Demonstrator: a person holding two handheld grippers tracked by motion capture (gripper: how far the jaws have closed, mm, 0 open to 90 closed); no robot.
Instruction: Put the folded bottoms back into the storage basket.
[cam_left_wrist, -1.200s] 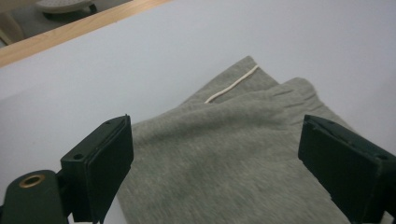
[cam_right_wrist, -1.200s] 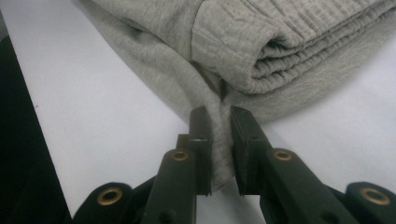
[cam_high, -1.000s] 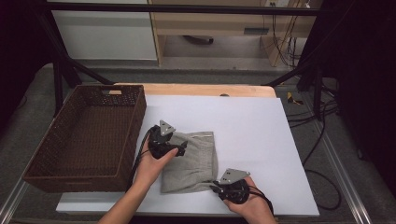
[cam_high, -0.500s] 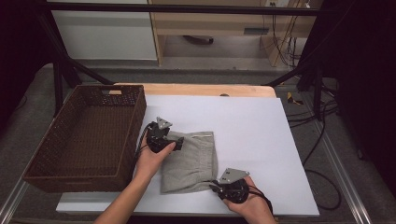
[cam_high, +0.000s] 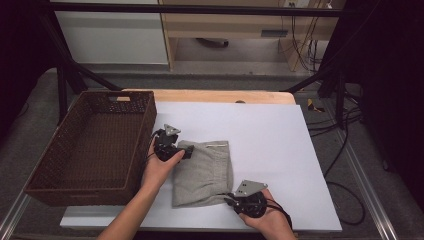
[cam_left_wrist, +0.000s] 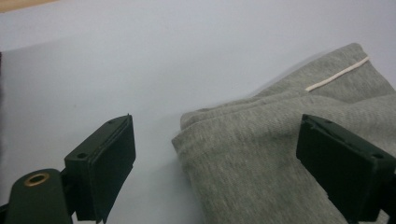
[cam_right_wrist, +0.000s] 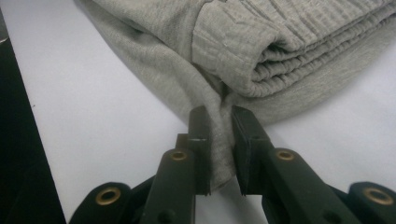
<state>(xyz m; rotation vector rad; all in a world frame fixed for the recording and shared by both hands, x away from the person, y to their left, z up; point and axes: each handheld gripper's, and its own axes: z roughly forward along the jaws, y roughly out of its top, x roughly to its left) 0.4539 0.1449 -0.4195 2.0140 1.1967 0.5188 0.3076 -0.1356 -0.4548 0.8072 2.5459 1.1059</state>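
A folded grey garment (cam_high: 205, 172) lies on the white table top (cam_high: 270, 135), its ribbed waistband (cam_right_wrist: 280, 56) at the near right. My left gripper (cam_high: 186, 151) is at its far left corner. In the left gripper view that gripper (cam_left_wrist: 219, 140) is open, one jaw over bare table and the other over the cloth, with the corner between them. A white drawstring (cam_left_wrist: 336, 74) shows on the fabric beyond. My right gripper (cam_high: 230, 197) is at the garment's near right corner. In the right gripper view it (cam_right_wrist: 219, 126) is shut on a thin flap of the cloth's edge.
A dark brown wicker basket (cam_high: 75, 190) with nothing in it stands at the table's left, close beside my left hand. A wooden strip (cam_high: 225, 96) runs along the table's far edge. Cables (cam_high: 345, 150) hang off the right side.
My left gripper has slid a little to the left and farther along the garment, up to its far left corner. The right gripper has held still on the cloth.
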